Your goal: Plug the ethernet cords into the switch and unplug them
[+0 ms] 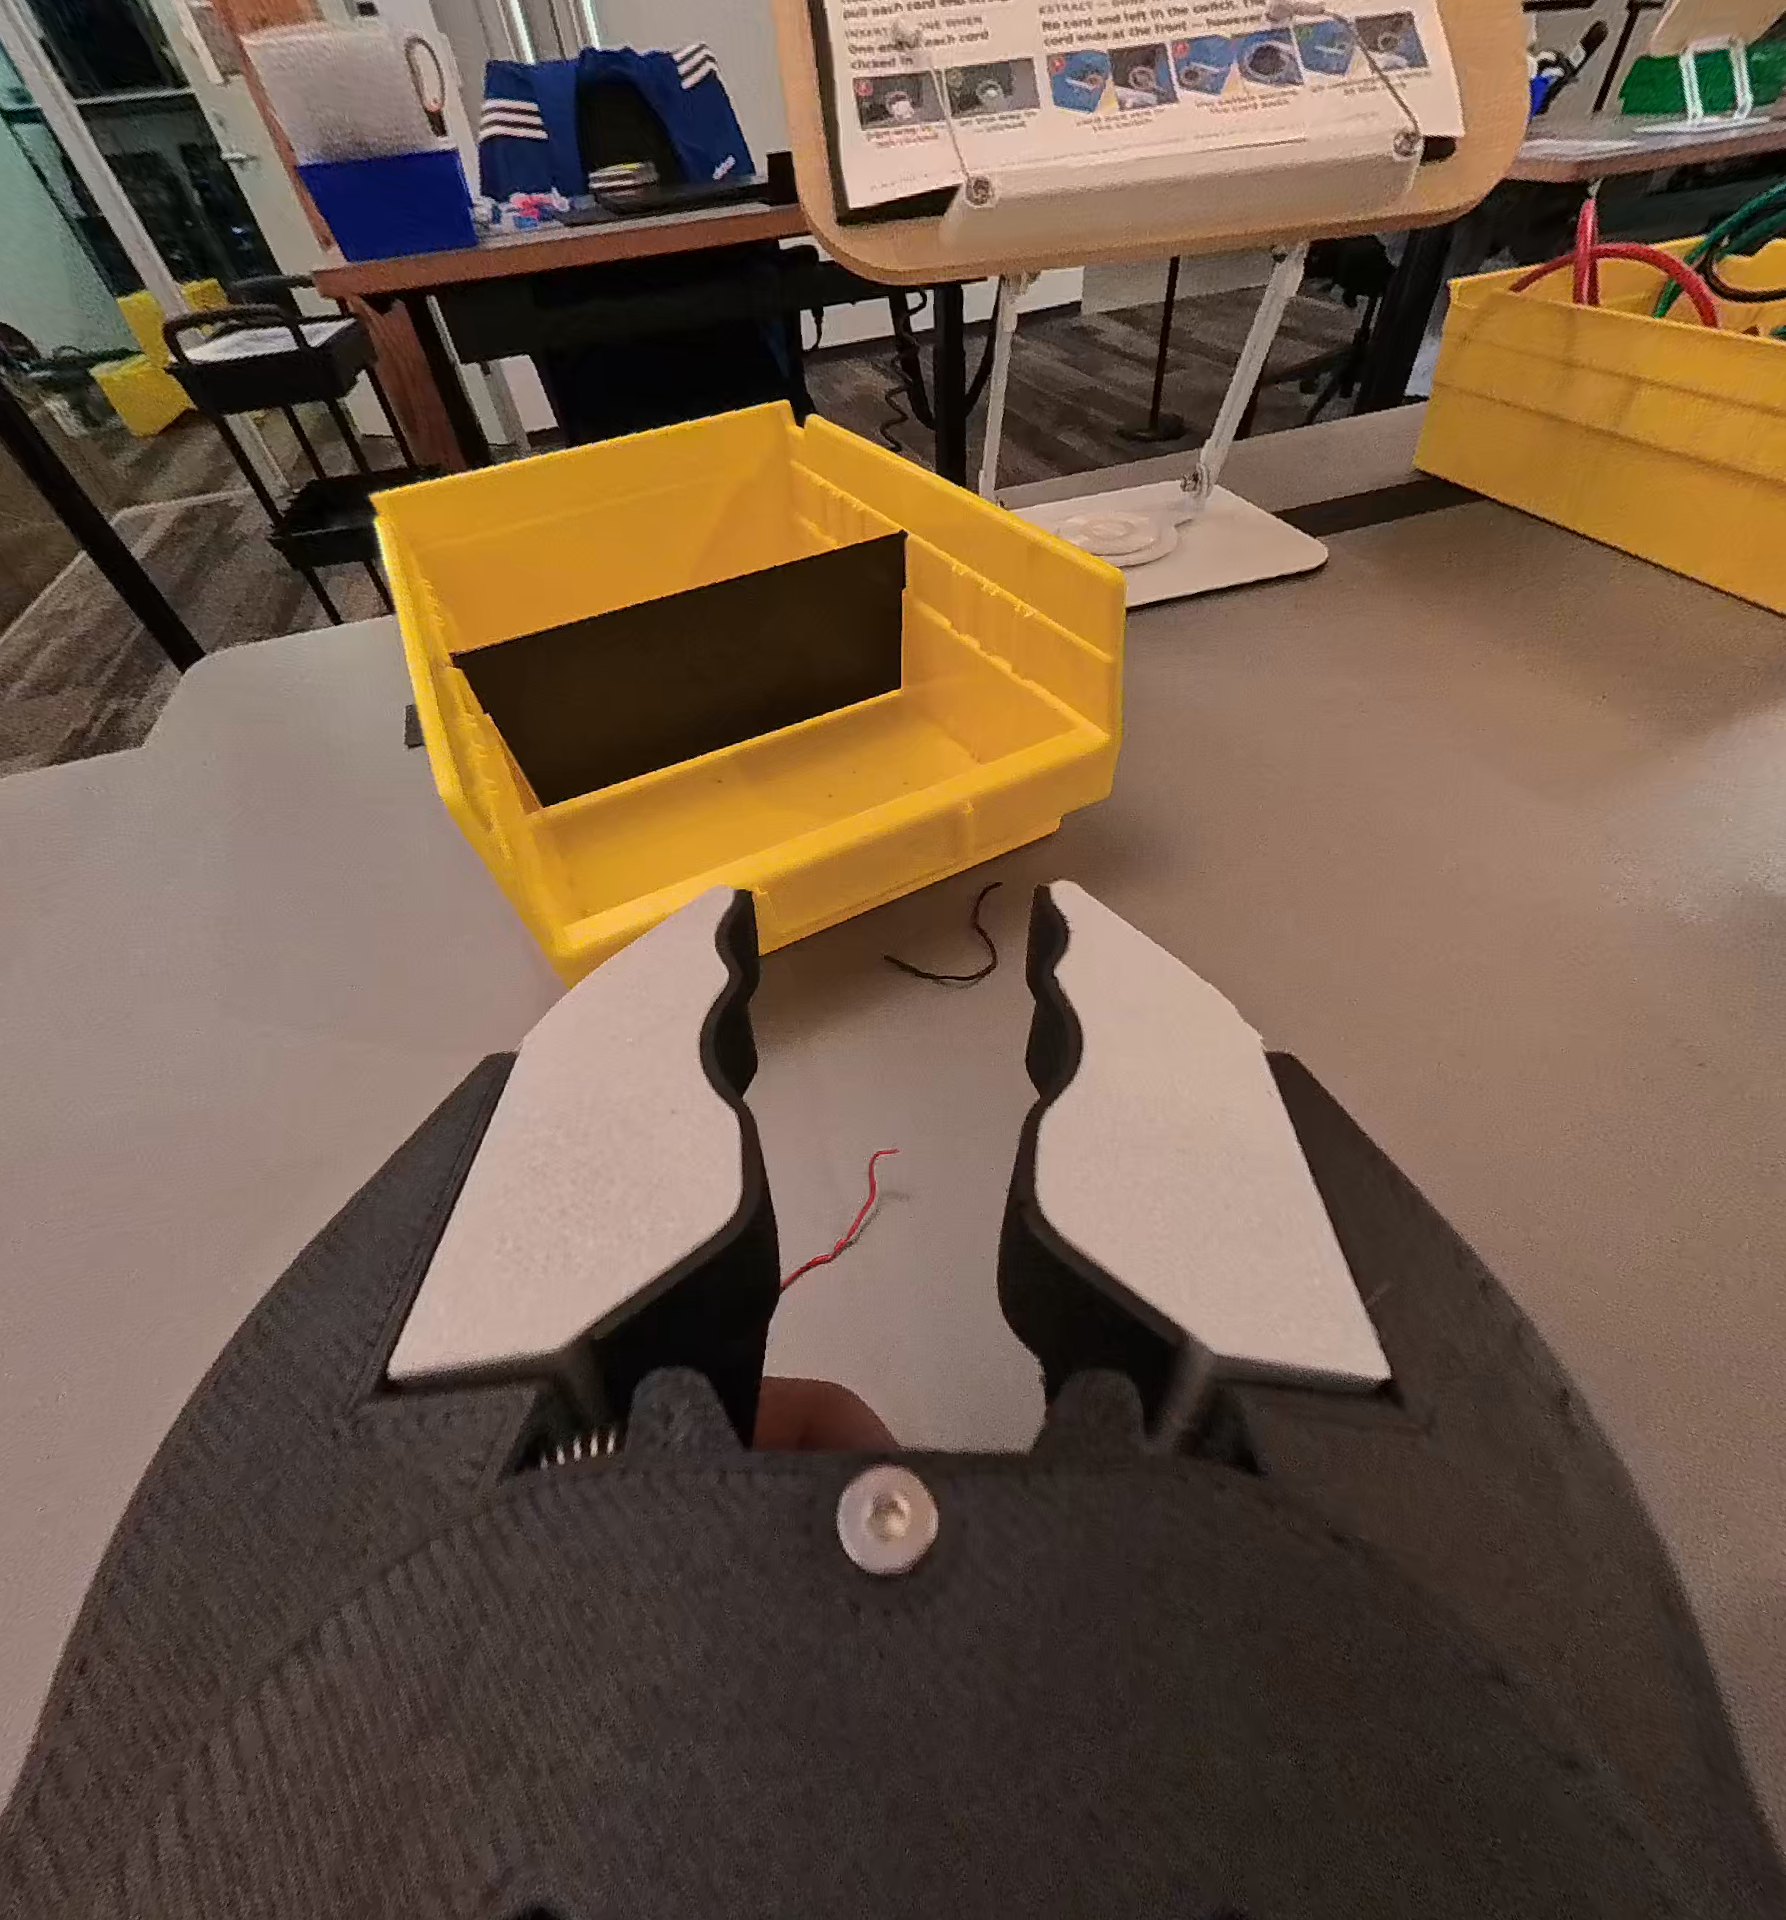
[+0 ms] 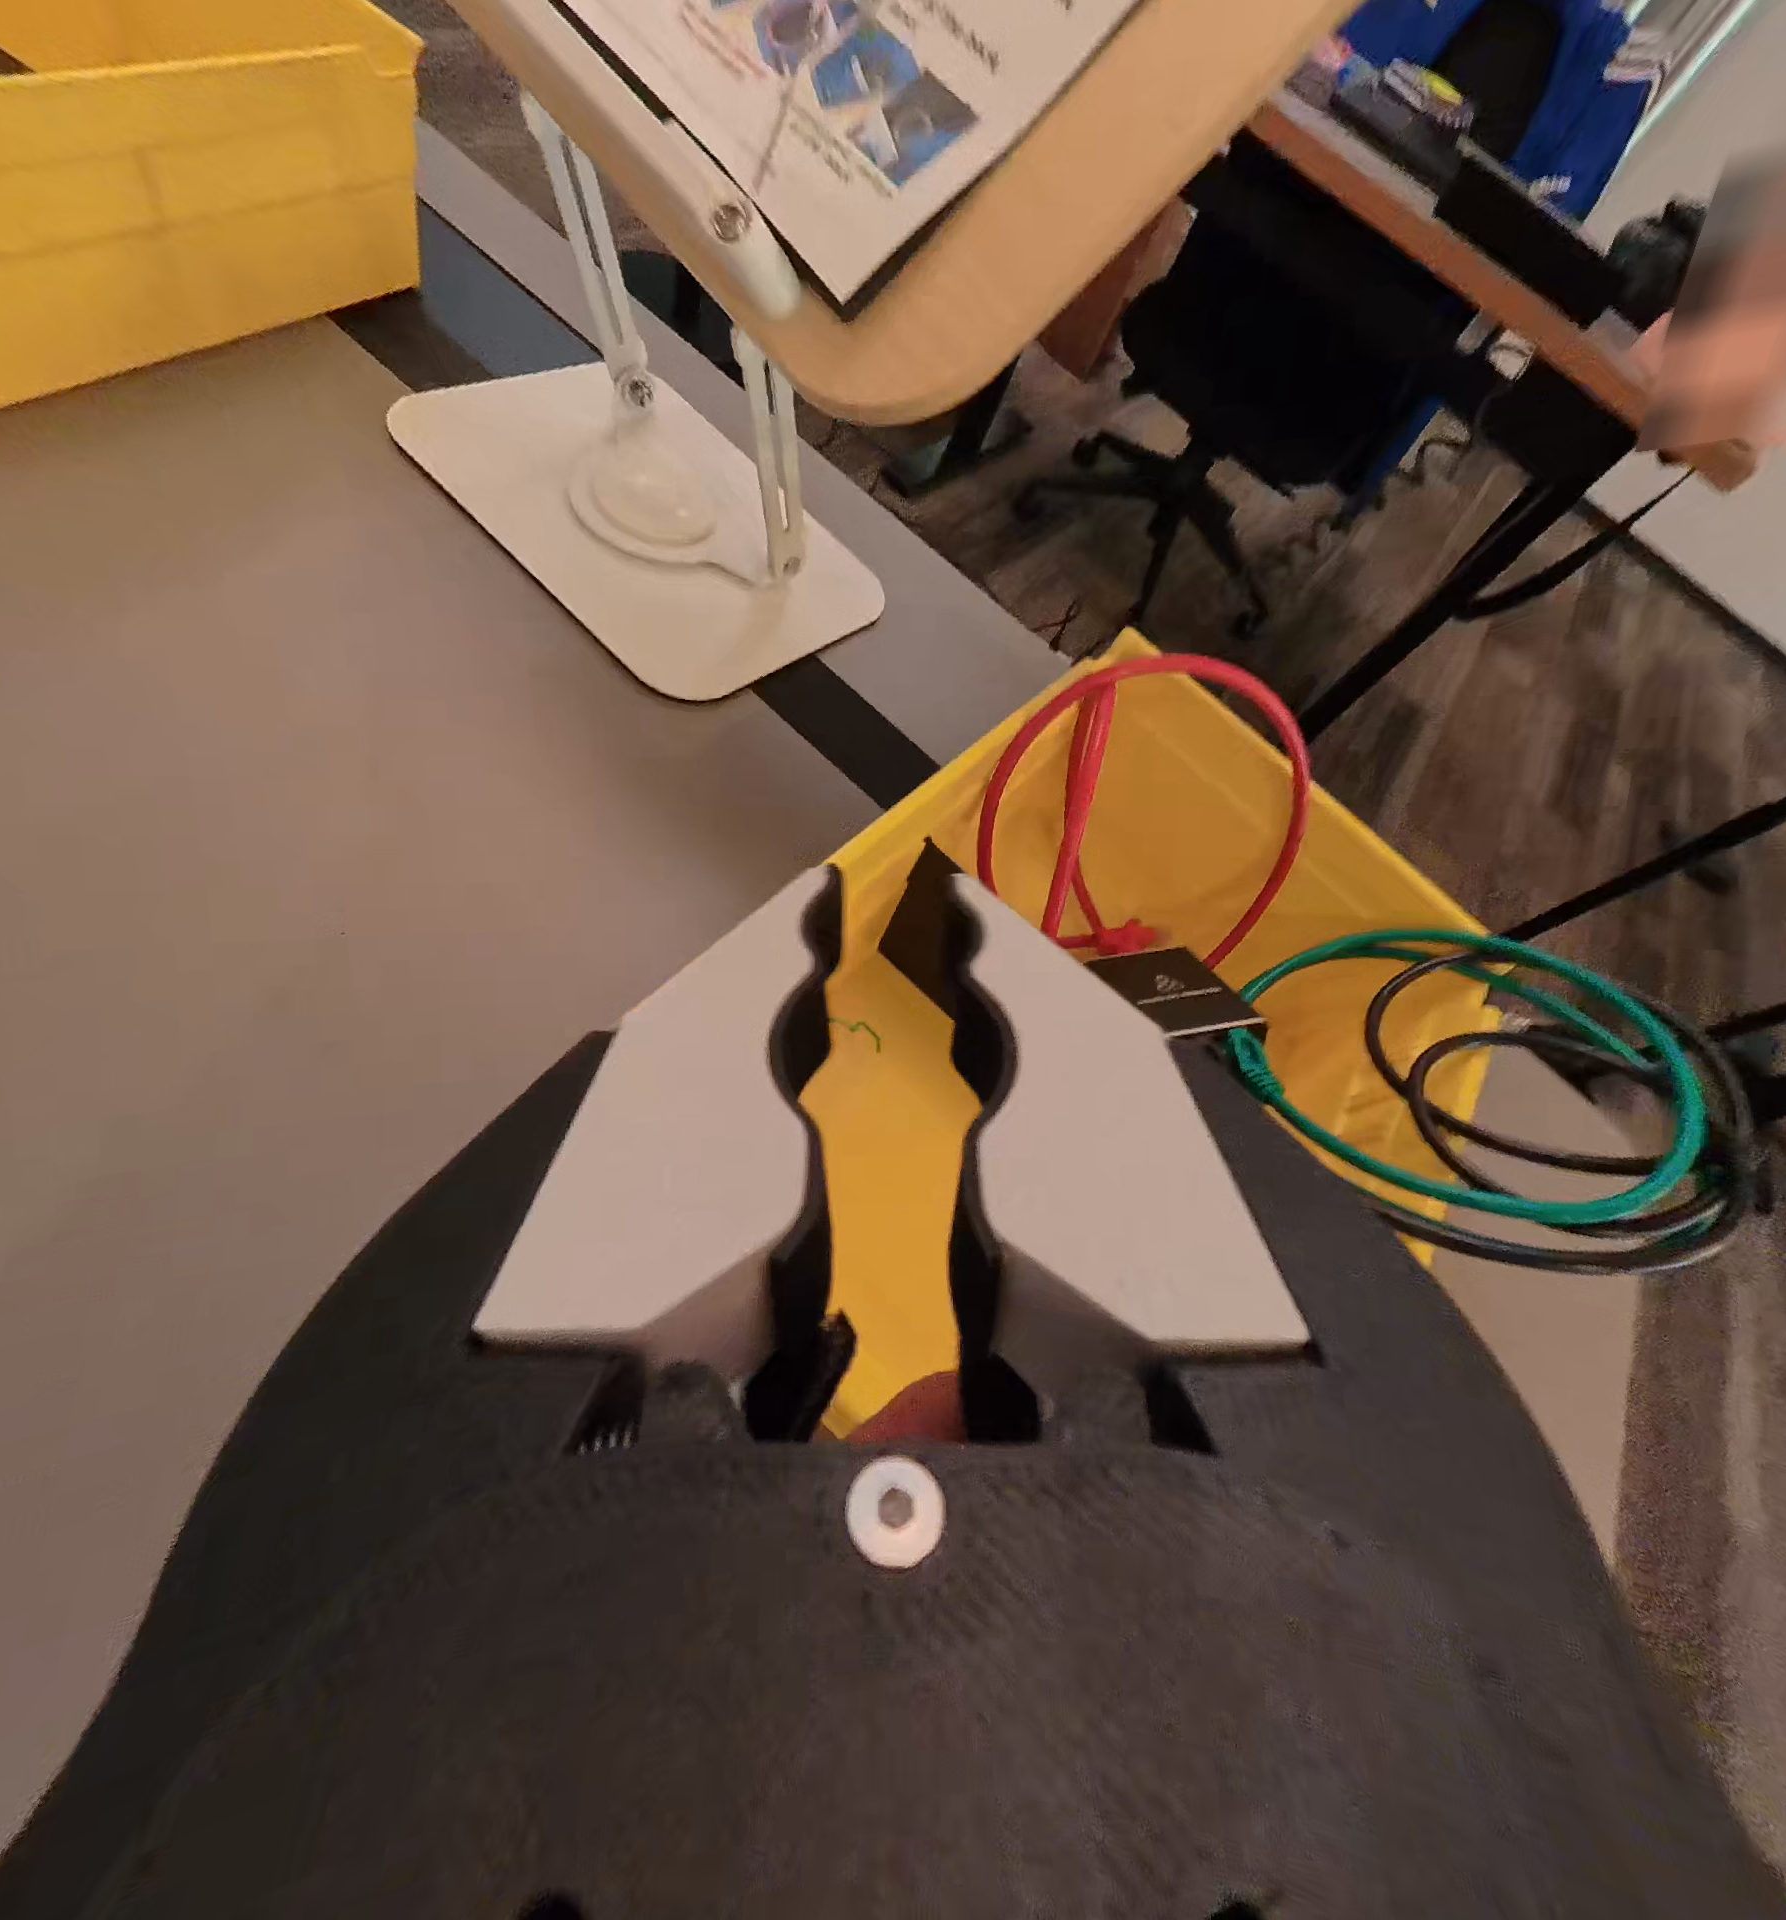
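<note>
A small black switch lies in a yellow bin at the table's far edge. A red ethernet cord loops up from the switch's far side. A green cord and a black cord coil over the bin's right rim. My right gripper hovers over this bin, just left of the switch, its jaws narrowly open and empty. My left gripper is open and empty above the grey table. The cord bin shows far to its right.
A cordless yellow bin with a black divider stands just ahead of the left gripper. A document stand on a white base stands behind it. Thin black and red wire scraps lie on the table. A blurred hand shows at the right. The grippers' ends are close to 55 centimetres from one another. The small black switch is about 20 centimetres from my right fingertips.
</note>
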